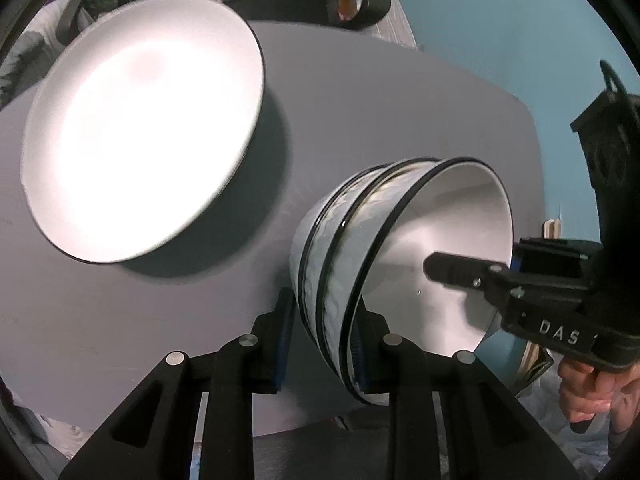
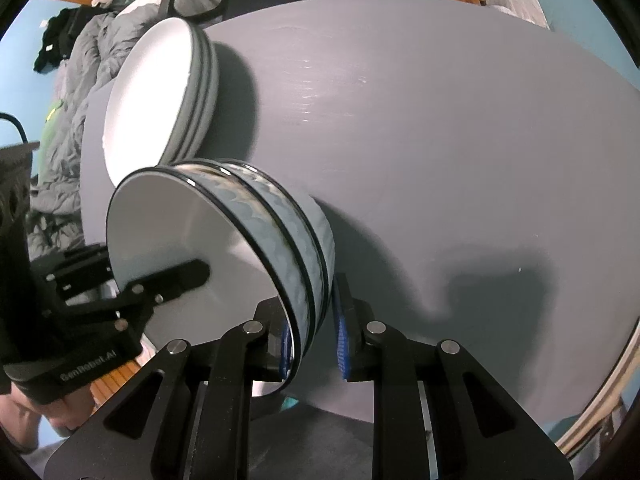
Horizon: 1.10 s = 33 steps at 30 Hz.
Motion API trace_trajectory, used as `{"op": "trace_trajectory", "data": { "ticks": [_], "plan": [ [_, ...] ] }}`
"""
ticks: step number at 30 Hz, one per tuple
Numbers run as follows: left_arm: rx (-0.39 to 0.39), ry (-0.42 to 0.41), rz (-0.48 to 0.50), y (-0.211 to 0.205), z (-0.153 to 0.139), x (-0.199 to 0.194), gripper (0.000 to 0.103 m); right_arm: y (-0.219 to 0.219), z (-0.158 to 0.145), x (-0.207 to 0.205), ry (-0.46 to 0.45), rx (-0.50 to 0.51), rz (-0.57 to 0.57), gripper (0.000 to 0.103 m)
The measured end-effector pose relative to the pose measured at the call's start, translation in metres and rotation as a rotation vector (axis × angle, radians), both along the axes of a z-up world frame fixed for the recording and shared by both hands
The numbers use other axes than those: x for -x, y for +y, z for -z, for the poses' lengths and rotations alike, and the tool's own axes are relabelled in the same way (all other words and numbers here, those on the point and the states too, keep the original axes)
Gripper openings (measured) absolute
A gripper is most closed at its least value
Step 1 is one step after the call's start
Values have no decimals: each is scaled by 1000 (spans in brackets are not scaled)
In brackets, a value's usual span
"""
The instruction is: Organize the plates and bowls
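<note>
Bowls (image 1: 400, 264), three of them nested, sit right between both pairs of fingers, each gripper biting the rim from an opposite side. Nearest in the left wrist view, the left gripper (image 1: 324, 344) has its blue pads either side of the stacked walls, closed down on them, one finger outside and one inside the top bowl. The right gripper (image 2: 314, 336) does the same from across: one pad tucked inside the rim, though the outer pad looks a touch off the wall, so I cannot tell how firm that pinch is.

The stack looks tipped rather than level, though the angled cameras make that hard to judge. To do this well, I'd say both grips want to stay even so the three bowls don't slide apart, and the set should come down flat on the grey table (image 2: 440, 140), near the plates but not clipping them.

The bowls are pale blue with a scalloped relief outside, plain white inside, each edged with a thin dark rim. Glazed and slick, I'd guess.

Beyond the fingertips lies the stack of plates (image 2: 168, 92), white with grey undersides, already piled, just past the bowls.
</note>
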<state>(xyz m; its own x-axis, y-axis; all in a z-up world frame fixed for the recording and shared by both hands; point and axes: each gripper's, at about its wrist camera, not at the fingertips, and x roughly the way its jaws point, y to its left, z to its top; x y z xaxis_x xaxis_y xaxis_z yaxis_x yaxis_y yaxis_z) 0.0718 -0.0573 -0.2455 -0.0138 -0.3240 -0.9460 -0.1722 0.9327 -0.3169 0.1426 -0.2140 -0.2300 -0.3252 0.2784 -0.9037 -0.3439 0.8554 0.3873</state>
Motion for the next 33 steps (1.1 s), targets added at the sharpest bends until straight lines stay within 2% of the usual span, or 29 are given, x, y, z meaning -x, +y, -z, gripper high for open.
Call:
{"op": "trace_trajectory", "data": {
  "ticks": [4, 9, 20, 27, 33],
  "plan": [
    [-7, -9, 2, 5, -7, 0, 24, 7, -5, -3, -2, -8, 2, 19],
    [-11, 36, 6, -2, 15, 3, 22, 13, 7, -4, -6, 25, -4, 19],
    [25, 45, -49, -4, 26, 4, 23, 22, 13, -5, -6, 36, -23, 18],
    [55, 48, -130, 4, 34, 9, 22, 20, 16, -5, 1, 37, -22, 19],
    [61, 47, -126, 5, 34, 10, 22, 20, 17, -5, -2, 35, -37, 19]
  ]
}}
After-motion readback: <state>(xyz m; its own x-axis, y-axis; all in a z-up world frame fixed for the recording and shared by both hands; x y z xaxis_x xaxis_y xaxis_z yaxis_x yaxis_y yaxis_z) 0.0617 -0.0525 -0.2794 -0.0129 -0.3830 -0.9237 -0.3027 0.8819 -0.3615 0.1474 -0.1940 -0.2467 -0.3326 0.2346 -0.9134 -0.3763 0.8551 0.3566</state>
